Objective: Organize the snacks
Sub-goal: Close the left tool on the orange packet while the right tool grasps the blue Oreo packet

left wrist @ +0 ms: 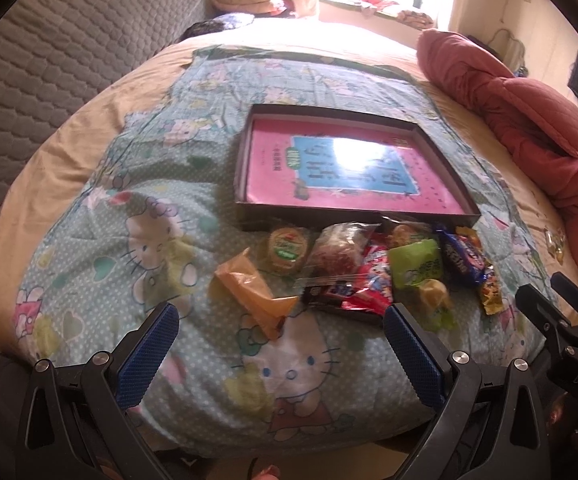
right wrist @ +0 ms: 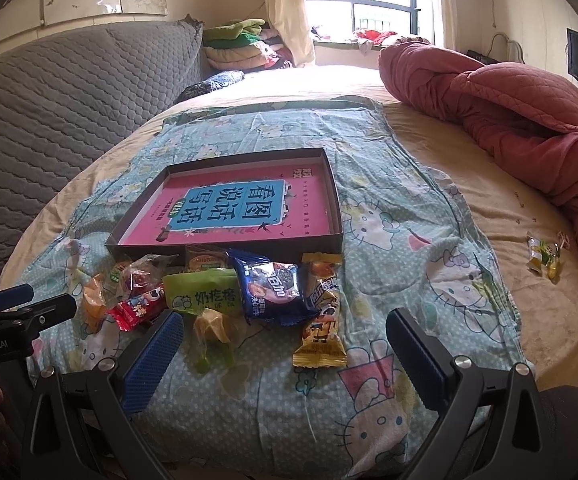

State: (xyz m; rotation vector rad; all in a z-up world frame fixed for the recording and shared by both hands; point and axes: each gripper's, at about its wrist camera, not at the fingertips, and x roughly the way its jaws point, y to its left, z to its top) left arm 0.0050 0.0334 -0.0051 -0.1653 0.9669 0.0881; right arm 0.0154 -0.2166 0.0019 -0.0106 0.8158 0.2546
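- The left gripper (left wrist: 281,316) has its jaws spread wide, with nothing between the blue ribbed pads (left wrist: 149,354).
- The right gripper (right wrist: 285,320) is likewise spread wide and holds nothing between its blue pads (right wrist: 153,360).
- The two tools sit side by side, each appearing at the edge of the other's view, both pointing forward.

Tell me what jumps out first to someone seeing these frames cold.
The shallow box with its bright pink printed bottom, mid-bed on the Hello Kitty sheet. Next, the snack pile heaped against the box's near wall, none inside yet. Then the rumpled red quilt along the bed's right side, with a few stray candies beside it.
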